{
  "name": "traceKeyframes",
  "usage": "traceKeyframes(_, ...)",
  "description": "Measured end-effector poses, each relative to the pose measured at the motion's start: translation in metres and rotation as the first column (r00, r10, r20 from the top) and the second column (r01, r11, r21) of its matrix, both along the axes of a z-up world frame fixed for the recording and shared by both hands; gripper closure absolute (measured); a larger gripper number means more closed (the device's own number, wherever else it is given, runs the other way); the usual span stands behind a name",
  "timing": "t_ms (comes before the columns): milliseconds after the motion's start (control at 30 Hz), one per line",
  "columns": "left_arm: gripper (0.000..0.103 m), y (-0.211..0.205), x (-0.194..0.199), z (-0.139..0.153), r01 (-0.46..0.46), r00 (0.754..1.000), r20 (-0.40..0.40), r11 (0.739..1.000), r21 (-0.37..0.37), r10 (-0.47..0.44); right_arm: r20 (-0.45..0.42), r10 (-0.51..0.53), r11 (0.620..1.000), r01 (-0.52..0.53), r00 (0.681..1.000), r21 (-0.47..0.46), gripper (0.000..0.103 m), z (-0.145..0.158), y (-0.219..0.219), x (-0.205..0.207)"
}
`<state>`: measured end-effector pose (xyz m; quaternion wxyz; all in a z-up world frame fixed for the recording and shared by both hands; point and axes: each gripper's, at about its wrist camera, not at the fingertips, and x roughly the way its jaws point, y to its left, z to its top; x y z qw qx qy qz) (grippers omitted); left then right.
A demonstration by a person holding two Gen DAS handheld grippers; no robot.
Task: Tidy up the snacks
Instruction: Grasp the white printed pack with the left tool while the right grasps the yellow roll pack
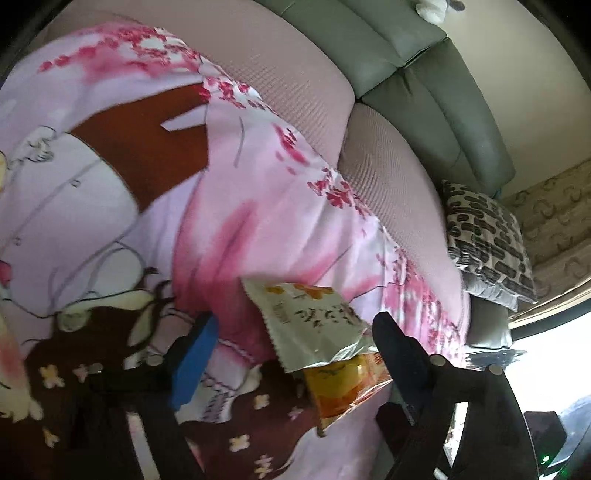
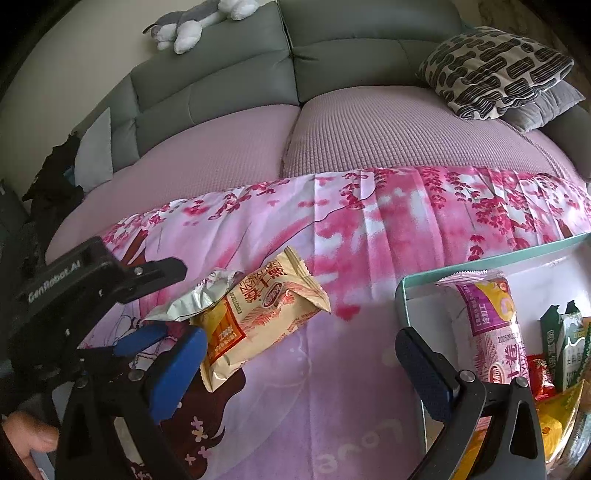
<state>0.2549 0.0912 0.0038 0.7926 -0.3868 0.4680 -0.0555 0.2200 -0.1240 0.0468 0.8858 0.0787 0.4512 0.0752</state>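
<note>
While my left tongs reach in over the pink blossom-print cloth spread on the sofa, their jaws stand fairly wide, with the crinkled silver-and-cream snack packet between the blue pad and the dark pad. I cannot see either pad pressing on it. That packet lies overlapping a cream-and-orange wrapped pastry bag, the silver one at the pastry bag's left end, nearest my left tongs. In the right view, the pastry bag's long axis runs diagonally, from low left, near my right blue pad, up to its crimped end at upper right.

My right tongs hang wide and hold nothing, the bare cloth showing between the pads. Just to their right sits a white tray with a pale green rim, holding a long purple-and-yellow wrapped roll that stands nearly upright in the picture, a small red packet, a green-and-white packet and a yellow packet at the lower edge.

Behind the cloth are the pink waffle-weave seat cushions, the grey-green sofa back, a black-and-cream patterned pillow on a grey cushion, and a grey-and-white plush toy on top of the sofa back. A thumb shows at the lower left.
</note>
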Motion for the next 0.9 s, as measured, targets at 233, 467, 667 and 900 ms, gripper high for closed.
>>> traceKeyframes(233,0.053,-0.004,0.006,-0.014,-0.010,1.000,-0.002,0.988,-0.152,0.009,-0.002,0.002,1.000,-0.002,1.000,-0.007,0.000,0.000,0.003,0.000)
traceKeyframes(467,0.077,0.006,-0.017,-0.013,-0.132,0.987,0.059,0.967,-0.219,0.149,-0.003,0.010,1.000,-0.010,1.000,-0.016,0.000,-0.001,0.006,-0.001)
traceKeyframes(667,0.082,0.020,-0.052,-0.013,-0.253,0.955,0.087,0.932,-0.261,0.284,-0.004,0.022,0.999,-0.022,1.000,-0.028,0.000,-0.002,0.009,-0.001)
traceKeyframes(900,0.085,0.034,-0.073,-0.004,-0.330,0.923,0.131,0.920,-0.214,0.362,-0.005,0.041,0.998,-0.042,0.999,-0.054,0.000,-0.004,0.021,-0.002)
